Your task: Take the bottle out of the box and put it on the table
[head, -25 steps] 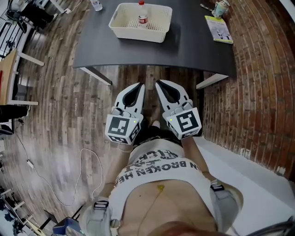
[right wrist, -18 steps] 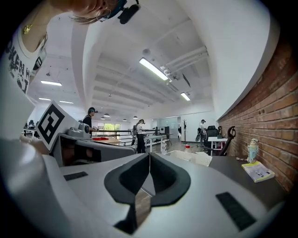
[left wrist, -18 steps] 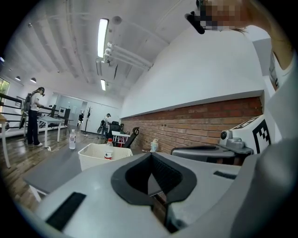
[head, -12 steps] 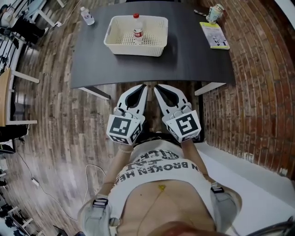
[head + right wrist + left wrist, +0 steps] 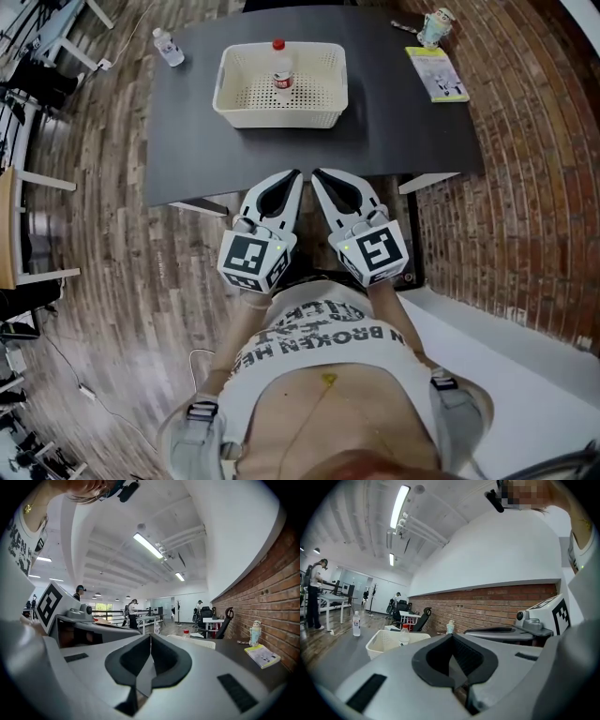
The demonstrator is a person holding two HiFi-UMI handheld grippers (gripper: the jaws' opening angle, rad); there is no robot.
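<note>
Bottle point(image 5: 279, 73): small, clear plastic, red cap; stands upright in the white perforated box point(image 5: 281, 114) on the dark table point(image 5: 403, 122), near the box's 12 o'clock wall. Judged light, thin-walled and rather slippery, so best taken round the body below the cap with mild pressure. Left gripper point(image 5: 293, 176) and right gripper point(image 5: 317, 174): both closed and empty, well apart from the box at its 6 o'clock.
</note>
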